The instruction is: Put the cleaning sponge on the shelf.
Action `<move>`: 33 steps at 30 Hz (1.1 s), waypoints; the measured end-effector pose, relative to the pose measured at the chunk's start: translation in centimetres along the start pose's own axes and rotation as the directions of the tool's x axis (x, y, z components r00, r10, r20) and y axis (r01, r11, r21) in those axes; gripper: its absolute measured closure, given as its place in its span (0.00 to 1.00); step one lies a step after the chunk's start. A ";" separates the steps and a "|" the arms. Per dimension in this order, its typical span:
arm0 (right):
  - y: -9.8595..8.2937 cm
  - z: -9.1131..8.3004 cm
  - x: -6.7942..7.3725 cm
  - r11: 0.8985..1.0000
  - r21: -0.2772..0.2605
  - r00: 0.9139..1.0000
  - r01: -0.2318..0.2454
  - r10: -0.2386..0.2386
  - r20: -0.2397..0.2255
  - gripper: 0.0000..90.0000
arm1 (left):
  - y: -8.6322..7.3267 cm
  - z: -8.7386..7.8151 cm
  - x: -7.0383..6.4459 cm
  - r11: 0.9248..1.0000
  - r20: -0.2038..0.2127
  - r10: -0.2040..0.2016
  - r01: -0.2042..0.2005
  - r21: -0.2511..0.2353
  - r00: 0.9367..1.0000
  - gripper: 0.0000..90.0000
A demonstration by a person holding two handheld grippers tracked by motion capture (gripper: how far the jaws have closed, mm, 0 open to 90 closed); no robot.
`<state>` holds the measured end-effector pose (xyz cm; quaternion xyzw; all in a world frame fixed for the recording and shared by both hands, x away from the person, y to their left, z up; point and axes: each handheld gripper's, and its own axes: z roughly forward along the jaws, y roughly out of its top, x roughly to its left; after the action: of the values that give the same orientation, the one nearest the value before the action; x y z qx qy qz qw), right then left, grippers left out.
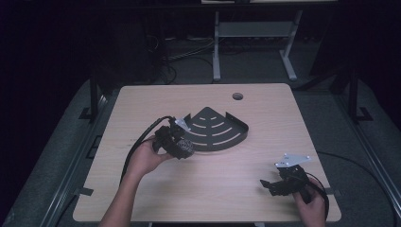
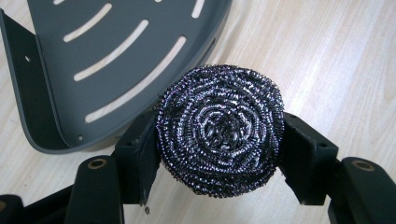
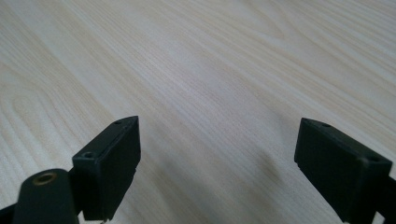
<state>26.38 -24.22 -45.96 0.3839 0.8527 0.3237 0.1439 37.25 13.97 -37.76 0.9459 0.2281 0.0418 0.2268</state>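
Two grippers: our left gripper (image 2: 219, 140) clamps the steel scourer (image 2: 219, 128) just short of the corner shelf (image 2: 70, 51) ahead; right gripper (image 3: 217, 158) gapes empty. Next, probably, we lift it over the rim.

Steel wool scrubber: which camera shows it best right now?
The left gripper view. The steel wool scrubber sits close up there, its coiled face toward the camera, clamped between the left gripper jaws beside the slotted tray. The high view gives just a small dark lump at that gripper.

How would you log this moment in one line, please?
left gripper: shut on steel scourer | beside corner tray | right gripper: open, empty
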 end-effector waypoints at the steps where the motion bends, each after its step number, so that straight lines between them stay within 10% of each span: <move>1: 0.0 0.0 0.0 1.000 -0.001 1.000 -0.001 0.001 0.000 0.16 | 0.1 0.1 0.1 1.000 0.002 -0.002 0.002 0.001 1.000 0.39; 33: 0.2 0.1 0.0 1.000 -0.004 1.000 0.001 -0.001 0.001 0.16 | 4.3 1.9 2.7 1.000 -0.005 -0.025 0.025 -0.008 1.000 0.39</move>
<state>26.50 -24.05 -45.86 0.3831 0.8523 0.3251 0.1451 41.79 10.99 -37.55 0.9420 0.2404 0.0424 0.2304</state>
